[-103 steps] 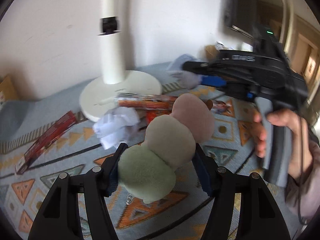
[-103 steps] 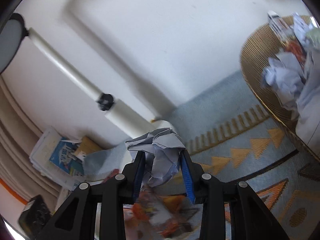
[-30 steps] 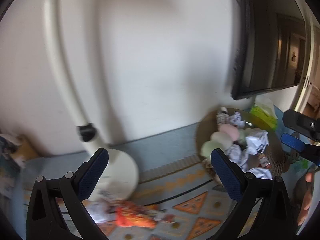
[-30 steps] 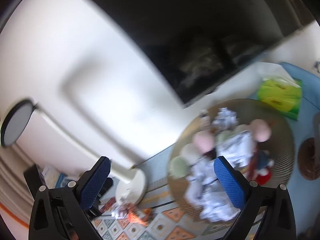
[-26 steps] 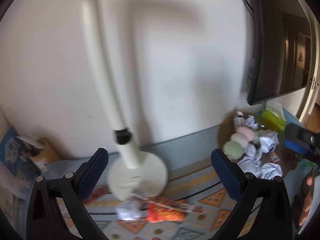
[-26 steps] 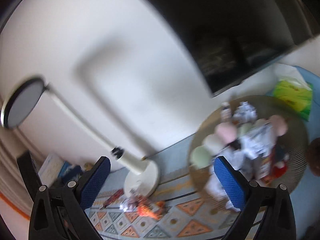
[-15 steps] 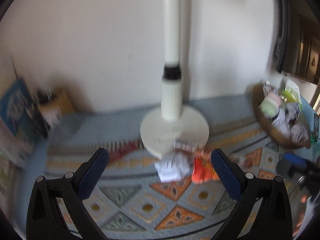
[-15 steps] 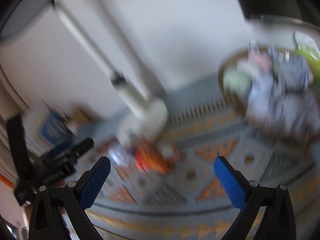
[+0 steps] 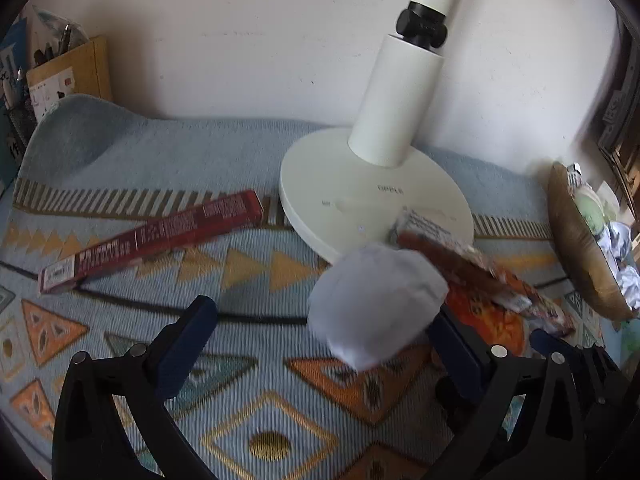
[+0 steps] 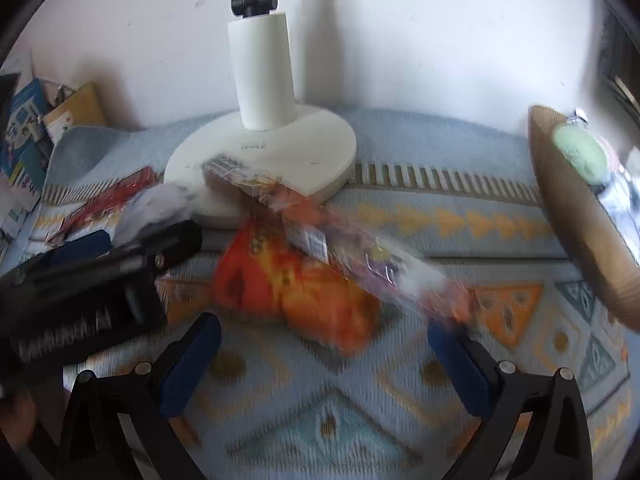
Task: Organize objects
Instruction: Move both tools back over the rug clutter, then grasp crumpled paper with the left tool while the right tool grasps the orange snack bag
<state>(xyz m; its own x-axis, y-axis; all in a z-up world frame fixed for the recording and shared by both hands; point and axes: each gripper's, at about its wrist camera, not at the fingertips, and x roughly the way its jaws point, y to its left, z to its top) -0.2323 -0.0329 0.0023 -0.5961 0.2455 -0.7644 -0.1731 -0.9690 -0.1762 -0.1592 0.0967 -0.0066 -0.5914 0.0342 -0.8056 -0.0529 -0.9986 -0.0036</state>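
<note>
Both wrist cams sit low and close over the patterned rug (image 9: 120, 168), looking toward the wall. The left one faces the lamp base (image 9: 376, 196) from its left, the right one head-on. Both catch the lamp base (image 10: 280, 148) and the basket (image 10: 576, 216) at far right.

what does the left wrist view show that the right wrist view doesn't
Only the left wrist view shows the long red box full length and the crumpled paper sharply, lying between the open left gripper fingers. Only the right wrist view shows the orange packet clearly, ahead of the open right gripper. Both show the white lamp base, patterned rug and woven basket.
</note>
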